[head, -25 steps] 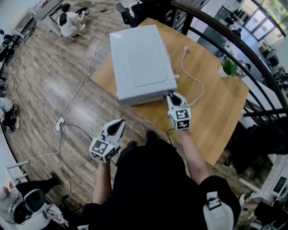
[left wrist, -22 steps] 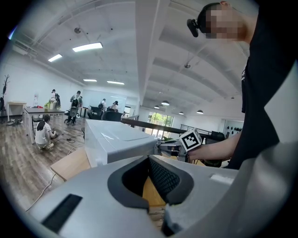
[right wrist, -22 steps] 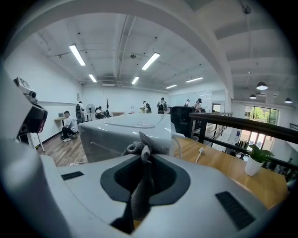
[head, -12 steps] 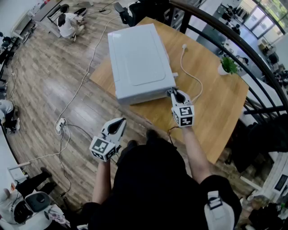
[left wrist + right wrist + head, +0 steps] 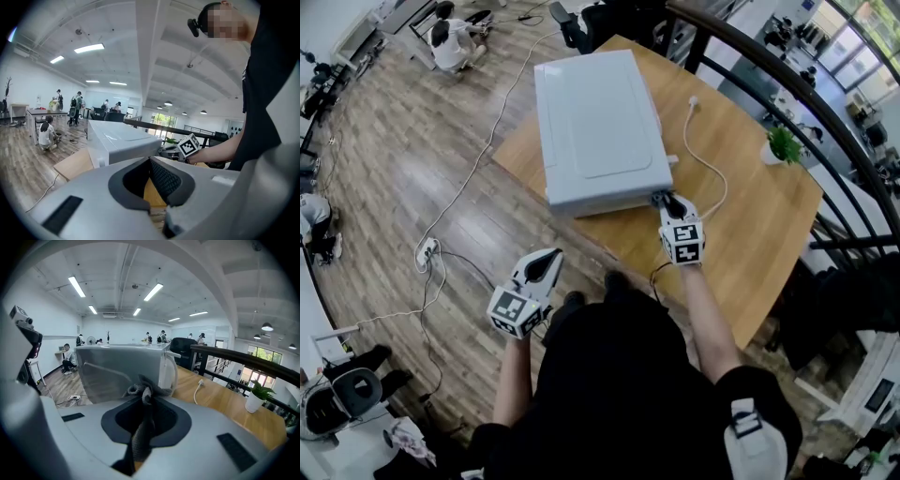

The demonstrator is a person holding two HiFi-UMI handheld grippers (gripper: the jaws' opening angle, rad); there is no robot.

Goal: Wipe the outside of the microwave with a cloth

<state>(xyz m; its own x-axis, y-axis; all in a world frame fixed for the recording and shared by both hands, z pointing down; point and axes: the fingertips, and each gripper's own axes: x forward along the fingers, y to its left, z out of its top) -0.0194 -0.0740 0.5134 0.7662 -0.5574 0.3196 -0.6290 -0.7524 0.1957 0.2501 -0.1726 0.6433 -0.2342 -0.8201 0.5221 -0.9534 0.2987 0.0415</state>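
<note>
right gripper view: cloth [image 5: 139, 439] pinched in right tongs [image 5: 146, 398] beside microwave [image 5: 117, 370] corner.

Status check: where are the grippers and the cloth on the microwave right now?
Right gripper shut on grey cloth, at microwave's near right corner. Left gripper open, empty, off the table. White cord lies beside microwave's right side.

I see a wooden tabletop [image 5: 759, 220] carrying the microwave [image 5: 598, 122] at its left end. A loose white cable [image 5: 709, 169] lies just right of it, and a small potted plant [image 5: 783, 145] stands near the far right edge.
</note>
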